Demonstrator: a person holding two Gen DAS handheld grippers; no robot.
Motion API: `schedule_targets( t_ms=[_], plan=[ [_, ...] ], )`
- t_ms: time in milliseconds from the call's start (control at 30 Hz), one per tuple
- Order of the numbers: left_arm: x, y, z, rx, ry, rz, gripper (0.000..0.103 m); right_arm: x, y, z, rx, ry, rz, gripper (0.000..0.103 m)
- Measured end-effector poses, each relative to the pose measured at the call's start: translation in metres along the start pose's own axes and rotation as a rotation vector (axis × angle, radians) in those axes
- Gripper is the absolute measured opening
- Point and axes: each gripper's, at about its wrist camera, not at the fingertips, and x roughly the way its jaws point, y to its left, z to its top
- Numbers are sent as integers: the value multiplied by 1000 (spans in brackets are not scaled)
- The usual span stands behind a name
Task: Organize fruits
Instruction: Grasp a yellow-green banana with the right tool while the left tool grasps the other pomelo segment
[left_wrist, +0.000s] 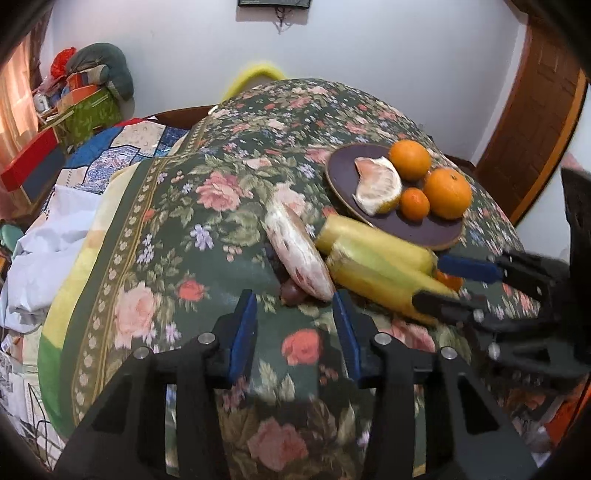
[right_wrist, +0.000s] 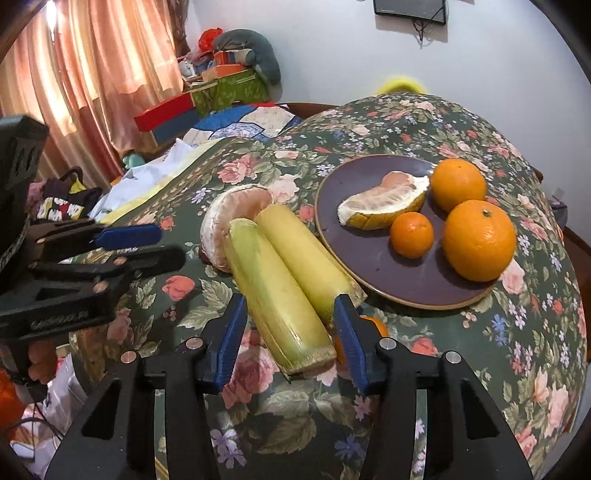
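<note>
A: Which step is in hand?

B: Judged from the layout, the gathering of loose fruit onto the plate (right_wrist: 373, 273). The plate, on the right of the flower-patterned table (right_wrist: 480, 369), already carries a pomelo wedge (right_wrist: 384, 203), two large oranges (right_wrist: 478, 240) and a small orange (right_wrist: 412, 234). Just left of the plate, touching its rim, lie two yellow-green stalks (right_wrist: 280, 280), perhaps sugar cane, side by side; a peeled pomelo piece (right_wrist: 229, 218) rests against their far ends.

A: And the right hand-held gripper (right_wrist: 290, 328)?

B: Spread wide, its blue pads either side of the near end of the nearer stalk, not yet pinching it. The next move probably calls for closing on that one stalk without catching its neighbour, then lifting it clear of the rim.

A: The left hand-held gripper (left_wrist: 295, 321)?

B: Also spread and holding nothing, above the cloth, near the pomelo piece (left_wrist: 299, 254).

A: What does one view add to the other?

B: The left wrist view shows a dark, grape-like fruit (left_wrist: 291, 293) tucked under the pomelo piece, barely seen from the right. The right wrist view shows another small orange fruit (right_wrist: 373, 325) behind the right pad, beside the stalk ends; from the left only a sliver appears. Each view also shows the other gripper from the side.
</note>
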Motion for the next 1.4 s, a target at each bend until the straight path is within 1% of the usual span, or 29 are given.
schedule_targets(
  t_ms=[100, 267, 367, 433, 467, 533, 667, 733, 800, 867, 1000, 1067, 1133, 1200, 1267, 1333, 1400],
  plan=[
    [7, 4, 11, -34, -16, 26, 41, 5, 2, 1, -4, 3, 11, 46],
    [24, 5, 23, -65, -4, -5, 41, 7, 3, 2, -7, 1, 34, 46],
    [32, 3, 27, -61, 0, -2, 40, 7, 3, 1, -11, 1, 47, 46],
    [41, 5, 29, -75, 17, -17, 38, 8, 3, 0, -8, 0, 56, 46],
    [44, 6, 30, -86, 28, -35, 34, 8, 2, 0, -7, 0, 59, 46],
    [49, 9, 32, -107, 37, -55, 33, 8, 2, 0, -6, -1, 65, 46],
    [49, 5, 33, -89, 32, -46, 31, 9, 4, 0, -17, 2, 63, 46],
    [43, 2, 35, -74, 18, -39, 26, 10, 4, 1, -21, 10, 63, 46],
    [30, 1, 36, -65, -13, -49, 23, 11, 4, 1, -15, 22, 67, 45],
    [13, -1, 35, -48, -45, -49, 23, 10, 4, 0, -11, 30, 68, 44],
    [-15, -1, 27, -14, -75, -41, 23, 6, 7, 0, -10, 48, 81, 44],
    [-26, 2, 19, -8, -73, -39, 23, 6, 12, -1, -34, 61, 60, 47],
    [-33, 6, 12, -11, -63, -41, 23, 9, 14, 0, -45, 69, 33, 47],
    [-38, 11, 1, -18, -36, -54, 23, 11, 15, 0, -49, 74, 11, 47],
    [-41, 15, -12, -18, -8, -52, 23, 10, 15, 0, -50, 79, 2, 44],
    [-43, 18, -23, -20, 8, -42, 23, 7, 16, -2, -55, 89, 8, 42],
    [-46, 22, -34, -36, 19, -53, 23, 2, 18, -5, -58, 99, 23, 41]
  ],
)
